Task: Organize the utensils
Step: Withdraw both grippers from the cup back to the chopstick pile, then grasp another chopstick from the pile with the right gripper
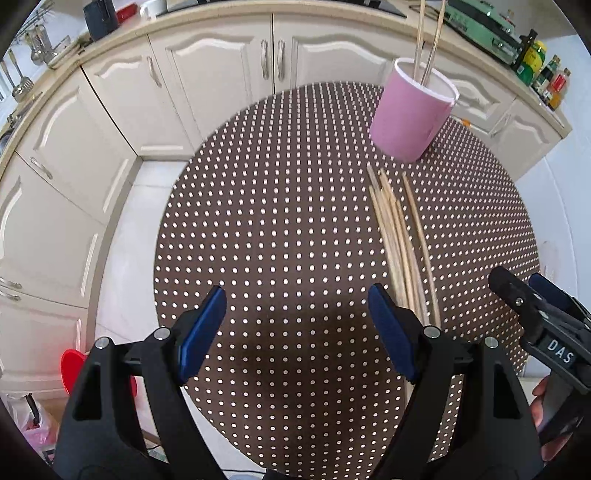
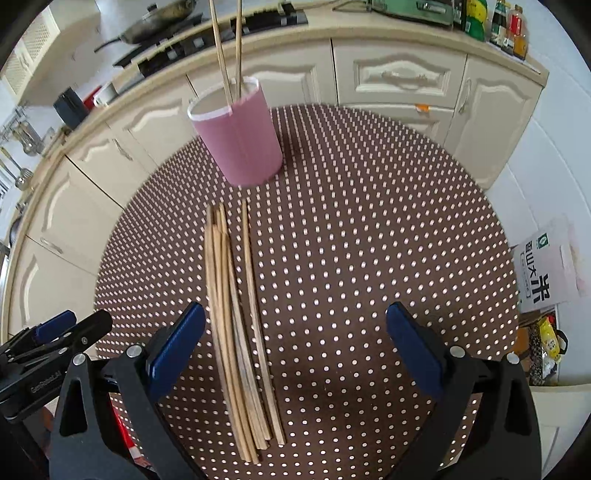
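Several wooden chopsticks (image 2: 236, 317) lie in a loose bundle on the round brown polka-dot table (image 2: 369, 240); they also show in the left wrist view (image 1: 400, 240). A pink cup (image 2: 240, 136) stands upright beyond their far ends and holds two chopsticks (image 2: 229, 44); the cup also shows in the left wrist view (image 1: 412, 110). My right gripper (image 2: 295, 350) is open and empty, above the near part of the bundle. My left gripper (image 1: 297, 328) is open and empty, just left of the bundle. The right gripper shows at the right edge of the left wrist view (image 1: 532, 299).
Cream kitchen cabinets (image 1: 207, 74) and a countertop curve around behind the table. Bottles (image 2: 506, 26) stand on the counter at the right. A rice bag (image 2: 546, 273) and a box sit on the floor to the right. A red object (image 1: 74, 365) lies low at the left.
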`<state>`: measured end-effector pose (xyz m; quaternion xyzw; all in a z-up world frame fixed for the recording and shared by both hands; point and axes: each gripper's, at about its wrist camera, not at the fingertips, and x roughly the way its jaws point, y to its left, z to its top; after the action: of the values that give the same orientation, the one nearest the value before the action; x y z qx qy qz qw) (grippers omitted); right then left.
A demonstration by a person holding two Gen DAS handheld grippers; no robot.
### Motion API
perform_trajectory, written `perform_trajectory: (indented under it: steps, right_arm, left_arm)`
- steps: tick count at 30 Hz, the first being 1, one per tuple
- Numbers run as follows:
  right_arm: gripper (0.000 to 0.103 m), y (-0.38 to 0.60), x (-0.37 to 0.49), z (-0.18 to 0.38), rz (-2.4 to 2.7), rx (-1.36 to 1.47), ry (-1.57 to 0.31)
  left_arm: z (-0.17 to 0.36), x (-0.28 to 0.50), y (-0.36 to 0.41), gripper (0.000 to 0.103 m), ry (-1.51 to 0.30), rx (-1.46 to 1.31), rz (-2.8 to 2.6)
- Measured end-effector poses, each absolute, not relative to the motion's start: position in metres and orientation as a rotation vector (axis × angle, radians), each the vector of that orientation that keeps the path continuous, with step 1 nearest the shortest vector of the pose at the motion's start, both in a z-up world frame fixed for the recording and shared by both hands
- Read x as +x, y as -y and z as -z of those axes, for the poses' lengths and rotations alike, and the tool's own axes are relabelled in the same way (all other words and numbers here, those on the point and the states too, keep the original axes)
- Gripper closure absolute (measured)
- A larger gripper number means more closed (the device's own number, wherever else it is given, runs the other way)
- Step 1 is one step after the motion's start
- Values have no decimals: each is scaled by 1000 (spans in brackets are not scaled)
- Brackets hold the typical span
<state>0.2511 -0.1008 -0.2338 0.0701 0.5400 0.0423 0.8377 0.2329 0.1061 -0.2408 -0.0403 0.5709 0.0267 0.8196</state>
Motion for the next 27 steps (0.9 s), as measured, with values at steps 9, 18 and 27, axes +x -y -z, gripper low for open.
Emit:
perform_trajectory:
  steps: [9, 18, 27]
  right_arm:
    - [8, 86, 264, 264, -85, 87, -1197]
    - [9, 74, 279, 284, -49, 14, -1207]
    - [10, 65, 296, 298, -14, -33, -1202]
  left_arm:
    - [273, 249, -112, 25, -1296, -128, -44]
    - [292, 264, -117, 25, -1334, -166, -25]
    - [305, 279, -116, 25, -1363, -168, -14]
